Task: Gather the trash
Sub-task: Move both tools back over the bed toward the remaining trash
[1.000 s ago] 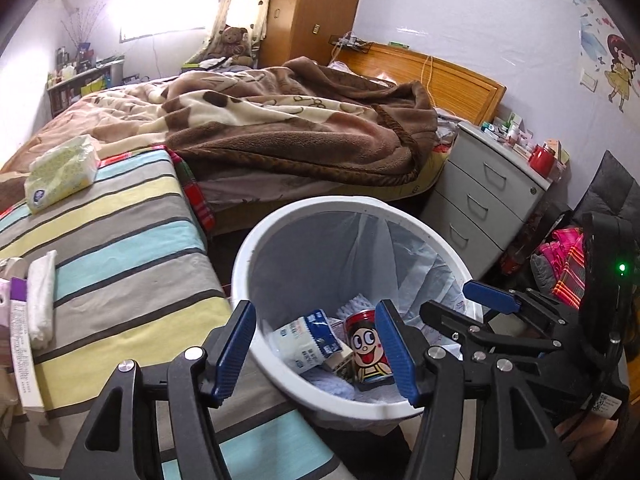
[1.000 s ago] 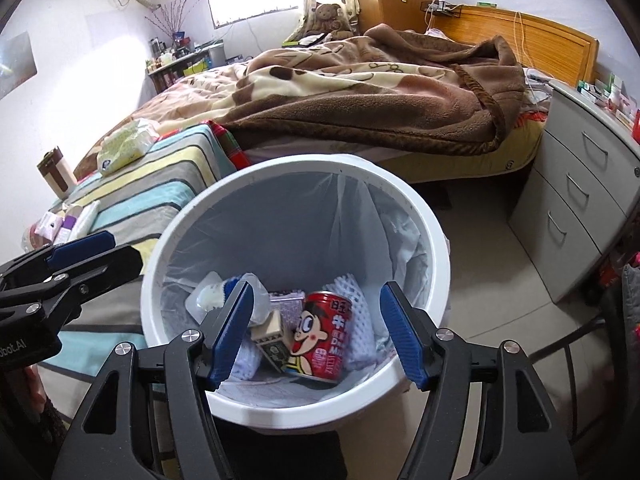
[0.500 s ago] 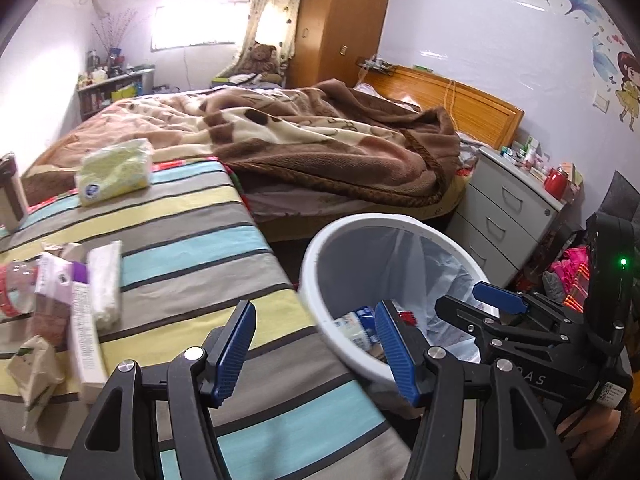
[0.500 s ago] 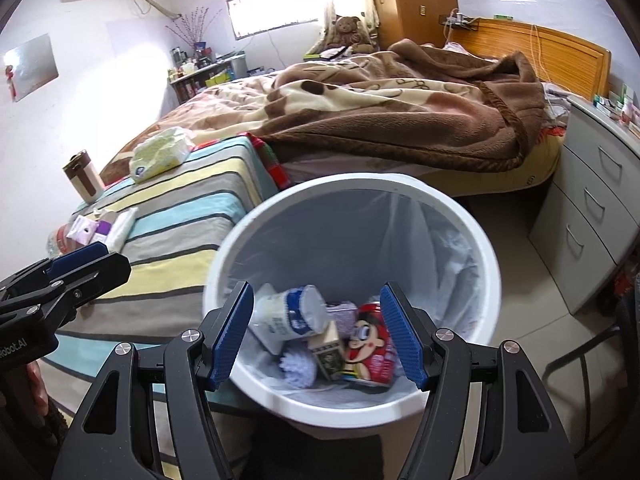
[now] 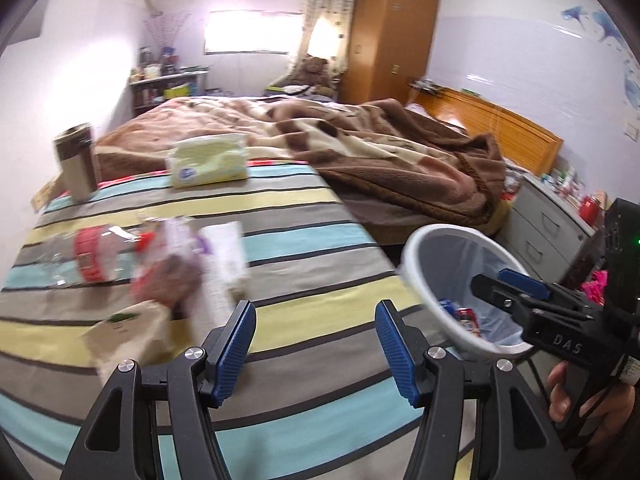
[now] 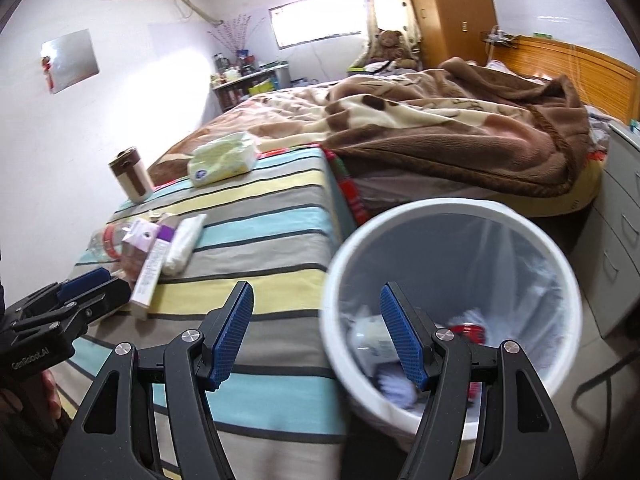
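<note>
A white trash bin with a clear liner stands beside the striped table; it holds a red can, a white bottle and other waste. It also shows in the left wrist view. Trash lies on the table's left part: a clear plastic bottle with a red label, a purple-white box, a tissue pack and a paper bag. My left gripper is open and empty above the table. My right gripper is open and empty at the bin's left rim.
A yellow-green wipes pack and a brown-white cup stand at the table's far end. A bed with a brown blanket lies behind. A grey drawer unit stands right of the bin.
Both grippers have swung left, away from the bin and towards the table. The trash pile has come into the left wrist view. Both stay open and empty.
</note>
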Demonstrator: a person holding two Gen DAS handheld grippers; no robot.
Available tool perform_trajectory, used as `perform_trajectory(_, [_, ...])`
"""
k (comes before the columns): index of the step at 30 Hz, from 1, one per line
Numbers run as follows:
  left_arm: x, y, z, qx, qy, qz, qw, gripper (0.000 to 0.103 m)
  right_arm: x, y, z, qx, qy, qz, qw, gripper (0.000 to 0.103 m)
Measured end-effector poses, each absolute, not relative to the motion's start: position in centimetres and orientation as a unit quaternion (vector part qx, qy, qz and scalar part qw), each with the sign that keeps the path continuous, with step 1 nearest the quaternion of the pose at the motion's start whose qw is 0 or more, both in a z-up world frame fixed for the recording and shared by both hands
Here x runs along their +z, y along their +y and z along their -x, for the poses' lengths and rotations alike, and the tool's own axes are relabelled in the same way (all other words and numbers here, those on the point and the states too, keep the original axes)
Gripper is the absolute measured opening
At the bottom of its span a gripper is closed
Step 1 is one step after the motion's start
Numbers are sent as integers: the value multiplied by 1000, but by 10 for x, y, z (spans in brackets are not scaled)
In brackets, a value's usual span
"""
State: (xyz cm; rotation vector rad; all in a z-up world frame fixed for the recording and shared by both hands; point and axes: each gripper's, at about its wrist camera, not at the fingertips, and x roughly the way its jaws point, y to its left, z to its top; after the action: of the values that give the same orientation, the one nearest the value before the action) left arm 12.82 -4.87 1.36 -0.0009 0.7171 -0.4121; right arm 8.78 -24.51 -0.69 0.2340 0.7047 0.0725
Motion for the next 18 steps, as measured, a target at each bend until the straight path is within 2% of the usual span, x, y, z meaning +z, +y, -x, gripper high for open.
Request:
perform_trajectory(8, [7,11,-135,-143,354,9,924,63,-11,-211,-99,71,355,-115,925,67])
perform_trajectory(18, [-16,51,-138,-114,379,-5,918,65,-18,-165,-117,114,373,-100,915,67])
